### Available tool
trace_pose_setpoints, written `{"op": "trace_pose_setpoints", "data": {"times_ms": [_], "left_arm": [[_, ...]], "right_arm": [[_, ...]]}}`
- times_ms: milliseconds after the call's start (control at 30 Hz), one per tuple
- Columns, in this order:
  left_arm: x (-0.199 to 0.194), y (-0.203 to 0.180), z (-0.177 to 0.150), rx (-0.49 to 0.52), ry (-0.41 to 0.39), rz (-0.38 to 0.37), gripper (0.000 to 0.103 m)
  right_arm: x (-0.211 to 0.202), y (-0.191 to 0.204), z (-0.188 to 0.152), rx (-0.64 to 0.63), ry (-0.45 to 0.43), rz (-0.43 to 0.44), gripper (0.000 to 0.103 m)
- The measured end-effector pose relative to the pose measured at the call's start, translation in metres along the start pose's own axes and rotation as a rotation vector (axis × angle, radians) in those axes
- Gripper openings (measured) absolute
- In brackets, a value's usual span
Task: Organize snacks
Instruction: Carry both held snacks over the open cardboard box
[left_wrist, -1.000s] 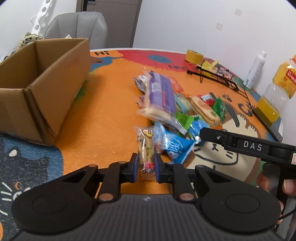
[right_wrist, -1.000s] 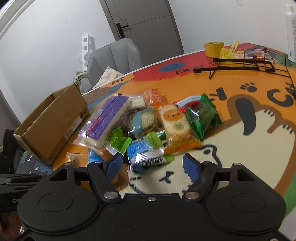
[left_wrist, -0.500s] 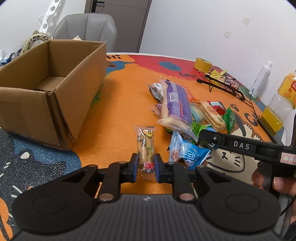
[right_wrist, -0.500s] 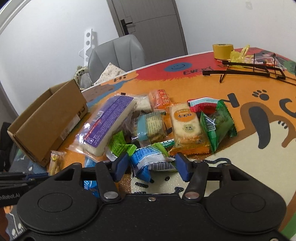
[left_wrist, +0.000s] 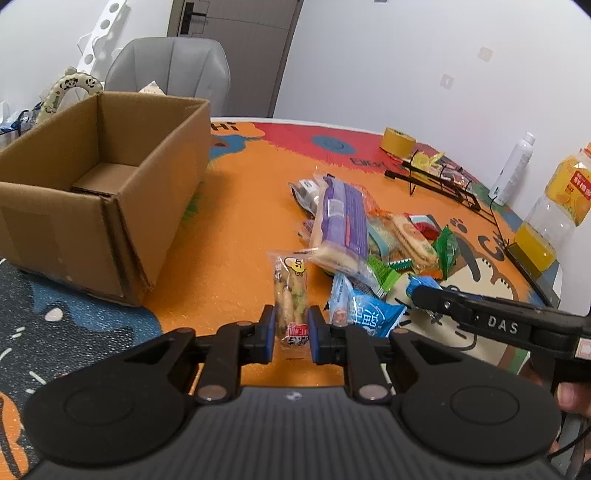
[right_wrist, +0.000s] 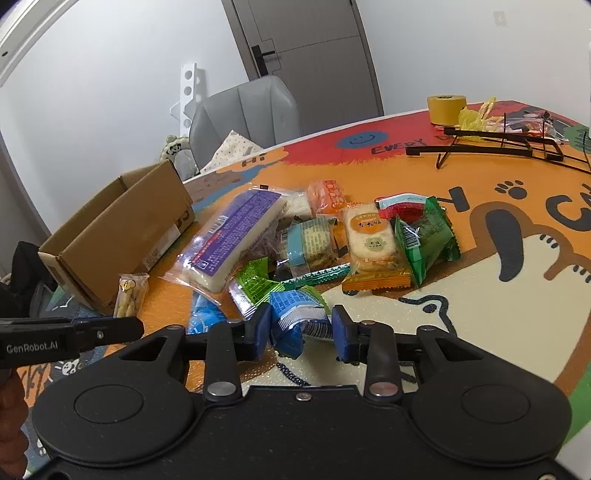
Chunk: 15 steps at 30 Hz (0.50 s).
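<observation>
My left gripper (left_wrist: 290, 334) is shut on a clear packet of biscuit sticks (left_wrist: 290, 291), held above the orange mat; the packet also shows in the right wrist view (right_wrist: 130, 294). An open cardboard box (left_wrist: 99, 206) stands to its left. My right gripper (right_wrist: 300, 333) has closed on a blue-and-green snack packet (right_wrist: 297, 319) at the near edge of a snack pile. The pile holds a long purple-labelled cake pack (right_wrist: 232, 236), an orange cracker pack (right_wrist: 371, 247) and a green pack (right_wrist: 424, 240).
A black wire rack (right_wrist: 495, 146), yellow tape roll (right_wrist: 445, 109), juice bottle (left_wrist: 554, 206) and white bottle (left_wrist: 513, 170) stand at the table's far right. A grey chair (left_wrist: 170, 70) is behind the box. A blue packet (left_wrist: 364, 312) lies by the left gripper.
My left gripper has lifted the biscuit packet and swung toward the box. My right gripper's jaws have narrowed from wide open onto the blue-and-green packet.
</observation>
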<state>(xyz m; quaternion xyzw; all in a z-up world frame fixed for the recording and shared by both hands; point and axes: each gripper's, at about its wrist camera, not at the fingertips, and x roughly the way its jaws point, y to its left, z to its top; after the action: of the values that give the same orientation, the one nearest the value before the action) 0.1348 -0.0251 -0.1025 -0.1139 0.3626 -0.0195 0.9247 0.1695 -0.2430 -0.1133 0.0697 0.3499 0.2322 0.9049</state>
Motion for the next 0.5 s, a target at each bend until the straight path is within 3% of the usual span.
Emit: {"op": "trace_pose_setpoints", "data": {"times_ms": [500], "left_arm": [[-0.033,0.014,0.015,-0.016,-0.104,0.004,0.017]], "right_arm": [[-0.009,0.031,0.021,-0.017,-0.054,0.035,0.031]]}}
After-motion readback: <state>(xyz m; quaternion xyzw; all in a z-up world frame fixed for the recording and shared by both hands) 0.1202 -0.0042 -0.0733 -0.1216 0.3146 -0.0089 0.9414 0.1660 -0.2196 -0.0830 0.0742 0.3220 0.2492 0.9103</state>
